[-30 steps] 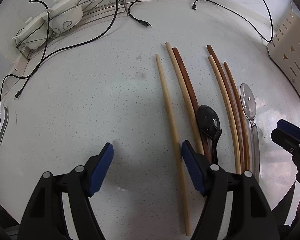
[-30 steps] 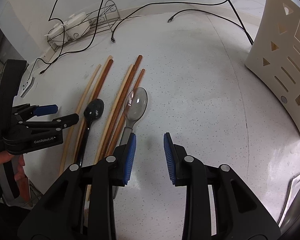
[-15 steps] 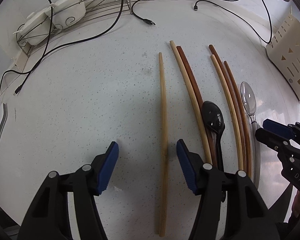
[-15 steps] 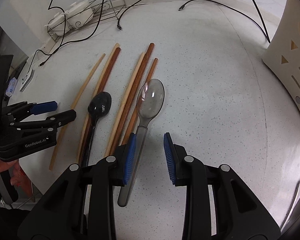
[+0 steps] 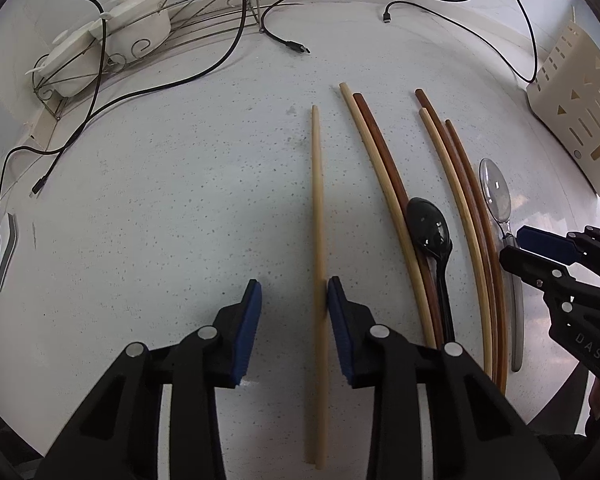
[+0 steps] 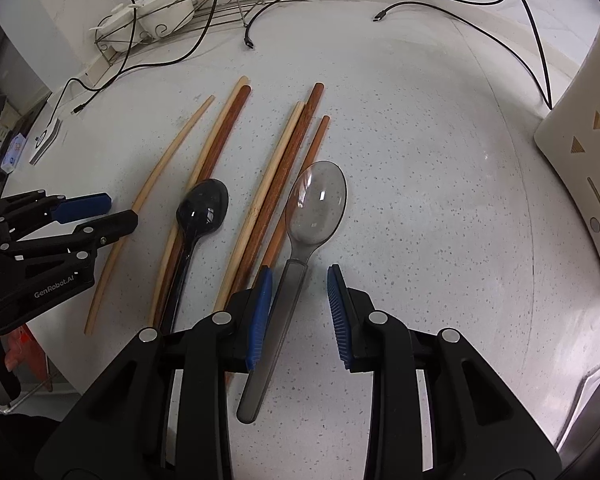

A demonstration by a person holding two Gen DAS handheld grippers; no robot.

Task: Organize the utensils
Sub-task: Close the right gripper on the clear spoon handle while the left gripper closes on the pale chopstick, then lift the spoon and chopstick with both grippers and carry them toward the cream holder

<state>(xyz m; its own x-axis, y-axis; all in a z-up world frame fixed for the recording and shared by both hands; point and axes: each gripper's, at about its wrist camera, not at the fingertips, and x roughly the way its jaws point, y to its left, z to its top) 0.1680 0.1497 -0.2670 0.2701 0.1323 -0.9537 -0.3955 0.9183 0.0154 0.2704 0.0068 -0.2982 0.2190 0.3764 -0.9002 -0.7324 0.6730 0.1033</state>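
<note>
- Left gripper (image 5: 294, 300): jaws just been closing, part open around the lone pale chopstick (image 5: 318, 216), left pad clear.
- Right gripper (image 6: 298, 292): part open astride the clear spoon (image 6: 300, 240), right of that chopstick, gripping nothing.

Lone chopstick (image 5: 318, 216) left of chopstick pairs (image 5: 384, 184); spoons (image 5: 430, 232) among them.

A white speckled worktop (image 6: 440, 184) carries everything. Taking the black spoon (image 6: 202, 210) as the marker: a pale chopstick (image 5: 318, 216) lies alone to its left, apart from the rest. A pale and a dark brown chopstick (image 5: 384, 168) lie touching along the spoon's left edge. To its right lie three more chopsticks (image 5: 466, 208) bunched together, then a clear spoon (image 6: 312, 208). Far beyond the spoon, black cables (image 5: 172, 84) trail across the worktop from a wire rack (image 5: 204, 12) holding white crockery. A cream slotted holder (image 6: 580, 184) stands well off to the right.
</note>
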